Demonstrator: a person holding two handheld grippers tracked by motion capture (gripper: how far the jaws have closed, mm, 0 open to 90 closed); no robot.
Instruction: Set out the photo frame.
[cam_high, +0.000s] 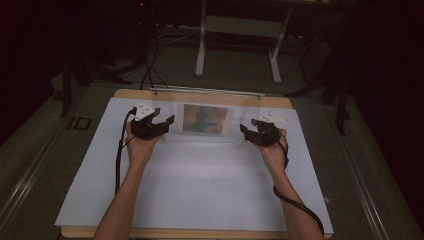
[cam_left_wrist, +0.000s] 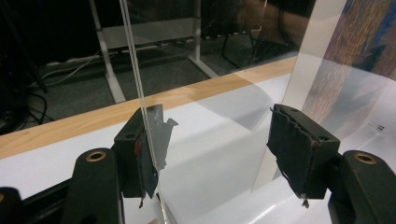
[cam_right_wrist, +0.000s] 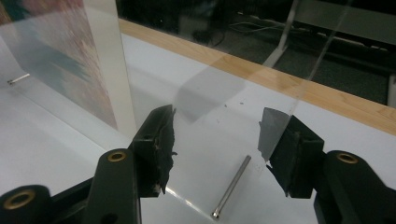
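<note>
Left tool (cam_high: 159, 121) first: jaws set wide, one pad (cam_left_wrist: 145, 154) right up against the left edge of the clear panel (cam_high: 205, 120), the other pad standing well off it, so nothing is pinched there. The panel's edge runs up past that near pad as a thin bright line in the left gripper view.

Over to the right tool (cam_high: 251, 131): jaws wide too, straddling the panel's right edge; the right pad (cam_right_wrist: 273, 135) sits at that edge, the left pad is clear of it, and I can't tell whether anything is truly touching. No clamp here either.

Between the two tools the panel stands upright near the far edge of the tabletop (cam_high: 210, 200), a picture (cam_high: 205, 118) with a white border set in its middle. A small metal pin (cam_right_wrist: 231, 187) lies flat on the white surface just ahead of the right tool, and another pin (cam_right_wrist: 18, 78) lies further off by the picture's foot. Both hands, the left hand (cam_high: 141, 147) and the right hand (cam_high: 274, 152), rest low on the tabletop, forearms coming in from the near edge.
</note>
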